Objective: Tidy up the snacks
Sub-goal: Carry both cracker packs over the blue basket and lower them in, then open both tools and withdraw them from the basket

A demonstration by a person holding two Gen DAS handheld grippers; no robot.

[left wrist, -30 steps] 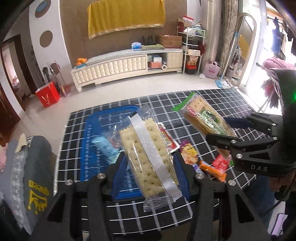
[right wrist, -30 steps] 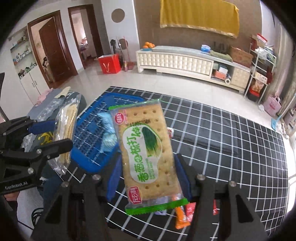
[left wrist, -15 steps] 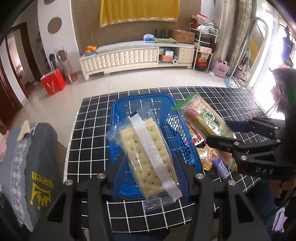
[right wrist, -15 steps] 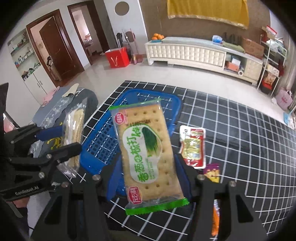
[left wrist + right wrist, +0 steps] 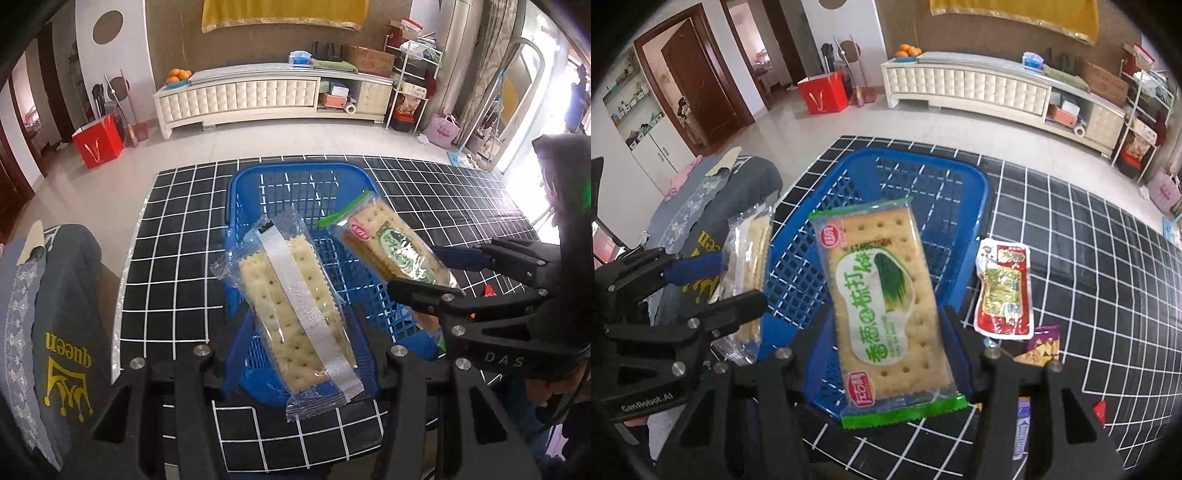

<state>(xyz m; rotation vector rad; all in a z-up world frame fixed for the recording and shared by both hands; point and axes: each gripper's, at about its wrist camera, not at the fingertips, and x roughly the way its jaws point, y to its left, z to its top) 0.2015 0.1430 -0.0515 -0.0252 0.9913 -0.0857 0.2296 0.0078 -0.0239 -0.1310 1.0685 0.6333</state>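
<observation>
Blue lattice basket [image 5: 295, 184] on a table [image 5: 177, 229] covered in black cloth with a white grid; a clear pack [image 5: 295, 314] of pale cream crackers with a silver seam strip down its middle; a green-edged pack [image 5: 886, 314] showing tan crackers, a white oval, green lettering and red logos; black grippers with blue pads [image 5: 698, 267]; a red and yellow sachet [image 5: 1004, 291] beside the basket; a purple packet [image 5: 1043, 341] just below it; grey cloth [image 5: 66, 332] with yellow "queen" lettering and a crown; a red bag [image 5: 98, 146] on the pale floor; a yellow hanging [image 5: 284, 13] on a brown wall.
</observation>
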